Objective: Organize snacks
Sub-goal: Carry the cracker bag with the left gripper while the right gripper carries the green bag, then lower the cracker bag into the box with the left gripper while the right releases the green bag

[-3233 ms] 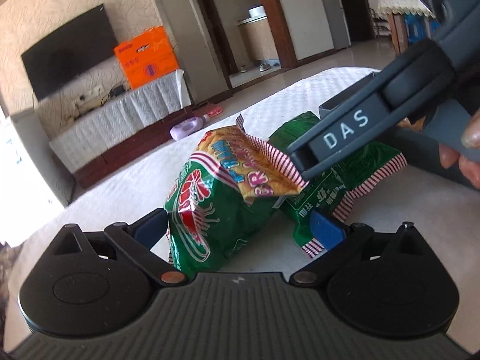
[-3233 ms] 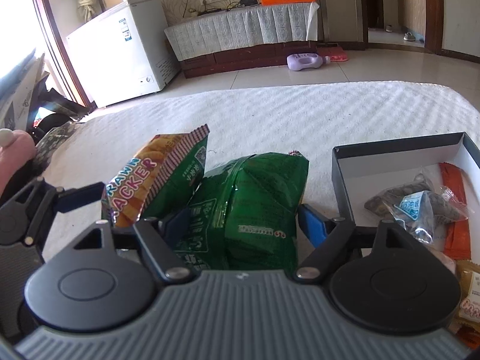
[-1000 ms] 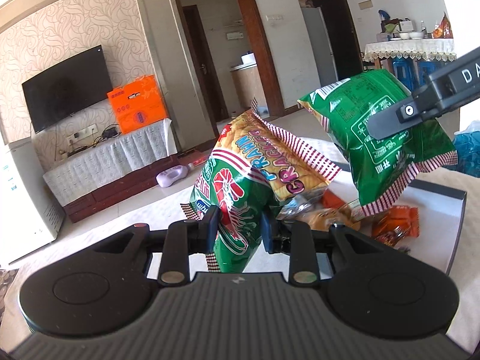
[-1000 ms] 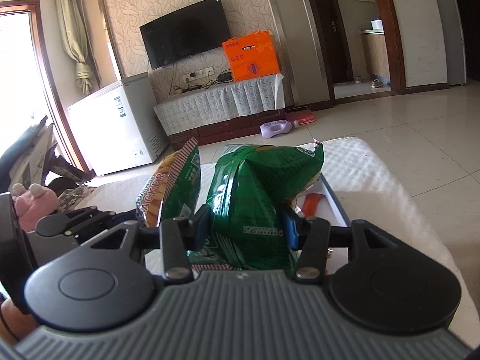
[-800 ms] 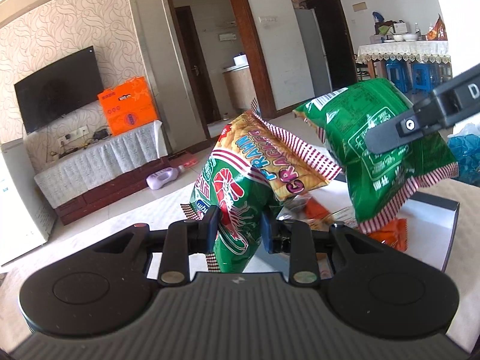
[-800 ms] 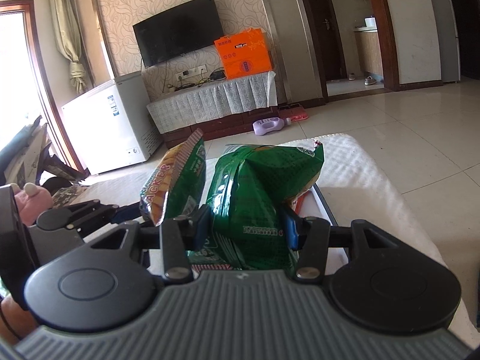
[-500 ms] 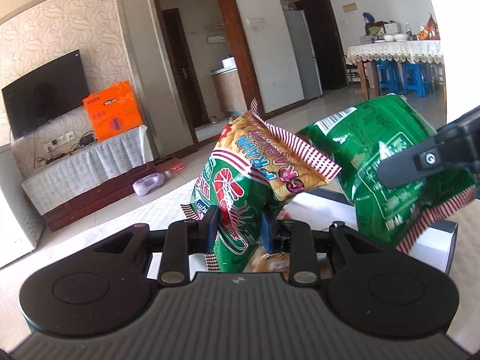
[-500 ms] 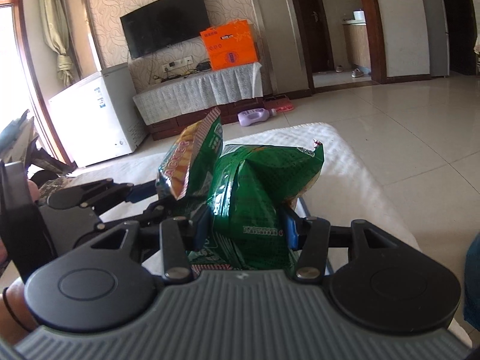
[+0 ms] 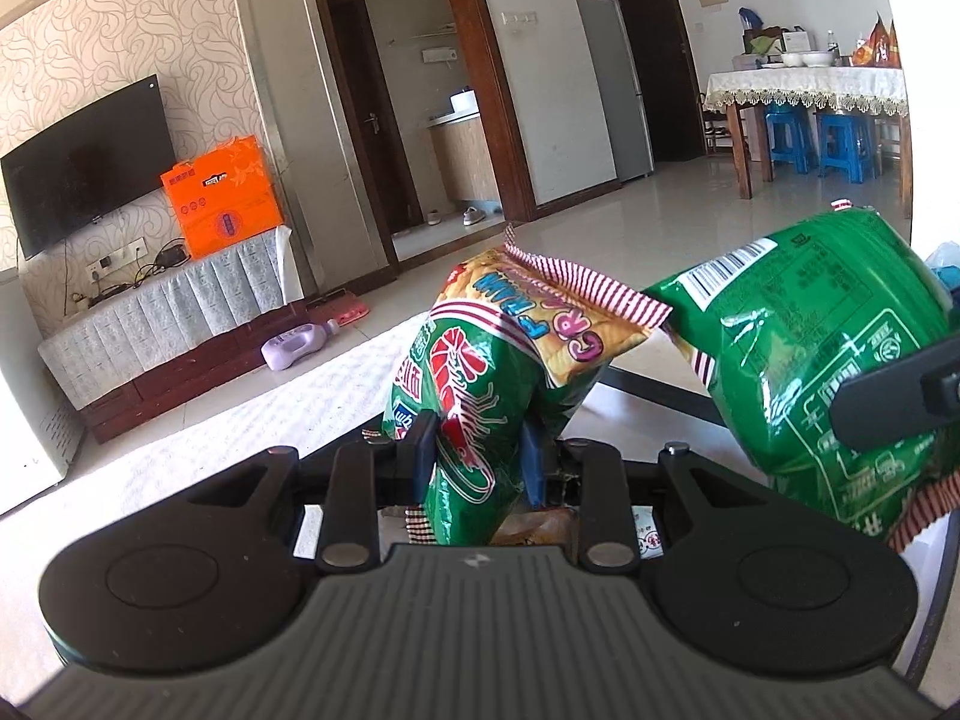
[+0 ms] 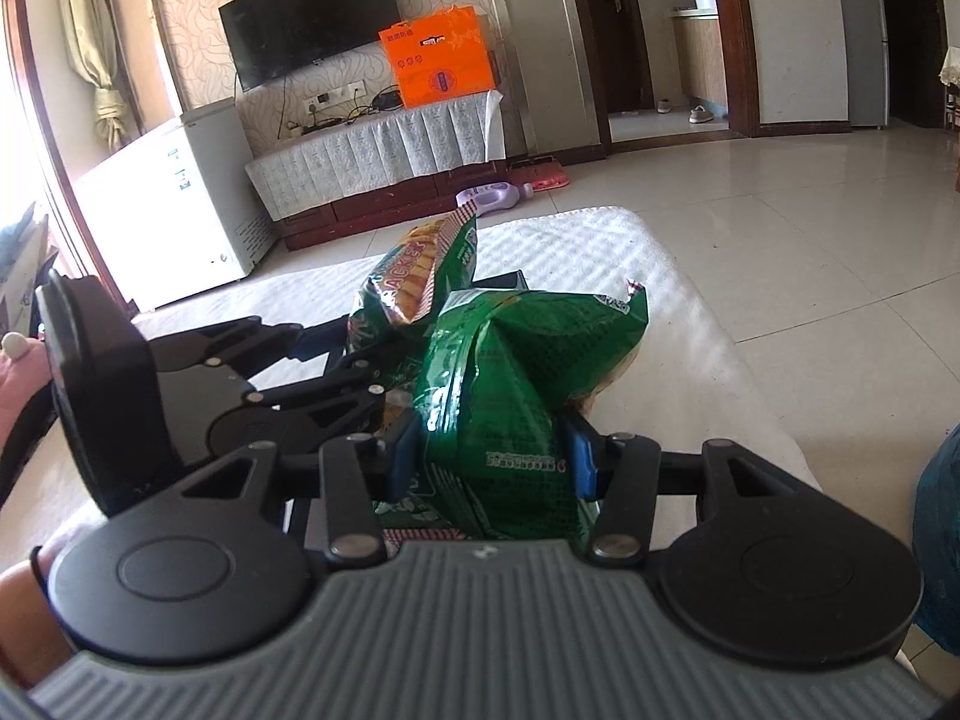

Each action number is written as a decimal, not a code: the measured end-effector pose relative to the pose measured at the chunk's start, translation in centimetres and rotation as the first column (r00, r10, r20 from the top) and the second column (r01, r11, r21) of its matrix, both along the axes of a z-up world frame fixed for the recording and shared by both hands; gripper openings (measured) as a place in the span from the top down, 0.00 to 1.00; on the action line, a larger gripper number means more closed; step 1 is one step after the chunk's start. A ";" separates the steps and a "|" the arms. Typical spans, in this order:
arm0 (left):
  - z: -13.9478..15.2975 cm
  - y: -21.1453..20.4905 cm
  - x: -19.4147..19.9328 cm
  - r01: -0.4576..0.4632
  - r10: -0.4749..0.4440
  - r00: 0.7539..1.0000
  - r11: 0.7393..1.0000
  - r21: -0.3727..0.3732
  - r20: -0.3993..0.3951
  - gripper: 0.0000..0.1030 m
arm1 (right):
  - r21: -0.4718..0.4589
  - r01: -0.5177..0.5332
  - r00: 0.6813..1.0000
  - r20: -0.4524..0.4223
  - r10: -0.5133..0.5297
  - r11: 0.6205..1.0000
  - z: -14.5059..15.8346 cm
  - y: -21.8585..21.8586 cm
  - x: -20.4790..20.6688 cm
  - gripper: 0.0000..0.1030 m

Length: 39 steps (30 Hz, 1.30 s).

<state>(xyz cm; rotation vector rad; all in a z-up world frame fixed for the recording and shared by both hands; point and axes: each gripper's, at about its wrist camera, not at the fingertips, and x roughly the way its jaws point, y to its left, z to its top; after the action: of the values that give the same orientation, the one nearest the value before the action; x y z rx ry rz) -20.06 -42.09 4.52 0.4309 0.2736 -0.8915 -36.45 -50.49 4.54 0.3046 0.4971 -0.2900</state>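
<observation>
Holding both bags aloft so each can drop into the box: my left gripper [image 9: 477, 453] is clamped low on the green-and-yellow crinkly prawn-cracker bag [image 9: 498, 384], long axis upright, striped seal tilting right. Beyond — my right gripper [image 10: 489, 459] pinches the plain green foil snack bag [image 10: 516, 384], over the dark-rimmed box [image 9: 654, 390] on the white-clothed counter [image 10: 600, 246].

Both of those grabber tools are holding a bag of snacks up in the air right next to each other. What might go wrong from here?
1. The left gripper pinches the green and orange prawn cracker bag low down, so the bag may swing or slip.
2. The right gripper squeezes the puffy plain green snack bag; the contents could get crushed.
3. The bags hang close together over the dark-rimmed box; they may bump on lowering and land outside it.
</observation>
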 end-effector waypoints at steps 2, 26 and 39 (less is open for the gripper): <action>-0.1 -0.3 -0.1 0.002 -0.002 1.000 1.000 0.004 0.005 0.67 | 0.000 -0.006 1.000 -0.004 0.006 1.000 0.0 0.1 0.0 0.50; 0.5 4.6 -2.6 0.014 -0.014 1.000 1.000 -0.017 0.022 0.18 | -0.014 -0.011 0.999 -0.033 0.011 1.000 -0.3 0.9 0.4 0.50; 0.8 8.0 -4.3 -0.021 0.021 0.999 1.000 0.000 0.039 0.14 | -0.022 -0.101 0.994 -0.041 0.100 0.995 -1.4 1.1 2.0 0.50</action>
<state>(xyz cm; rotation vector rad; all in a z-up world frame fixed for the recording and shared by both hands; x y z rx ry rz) -24.33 -34.08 5.32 0.4444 0.2424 -0.8612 -34.42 -49.41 3.15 0.2496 0.5463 -0.2047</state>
